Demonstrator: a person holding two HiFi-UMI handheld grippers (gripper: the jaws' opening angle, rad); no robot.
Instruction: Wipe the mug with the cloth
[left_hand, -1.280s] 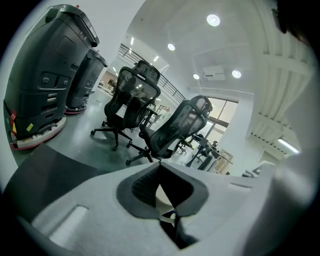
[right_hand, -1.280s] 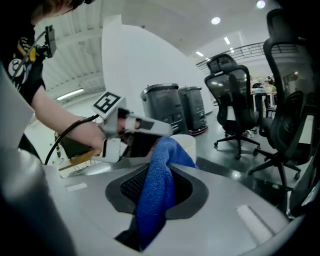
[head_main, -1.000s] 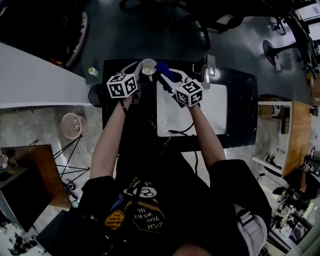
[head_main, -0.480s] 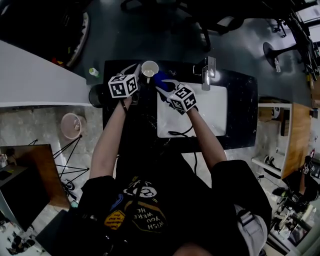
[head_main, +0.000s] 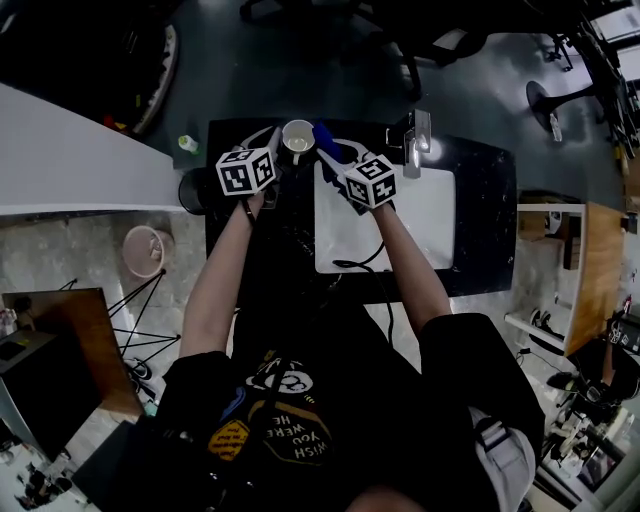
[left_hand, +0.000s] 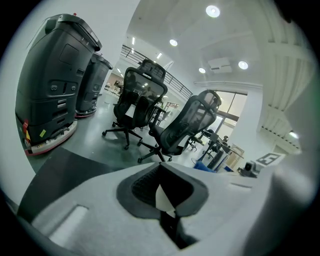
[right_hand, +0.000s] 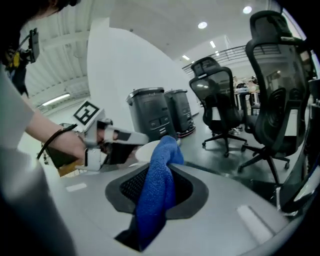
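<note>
- Left tongs (left_hand: 162, 194) are pressed together on a white sliver of the mug (head_main: 297, 137).
- Right tongs (right_hand: 157, 190) pinch the blue cloth (right_hand: 167, 155), just right of the mug.
- The mug is at the far edge of the black desk (head_main: 480, 200), left of the sink (head_main: 420, 225).

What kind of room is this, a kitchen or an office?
Probably an open office or lab with a small wash-up corner: mesh office chairs stand on the floor, bulky grey machines sit beside them, and a white sink with a faucet is set in a black counter.
</note>
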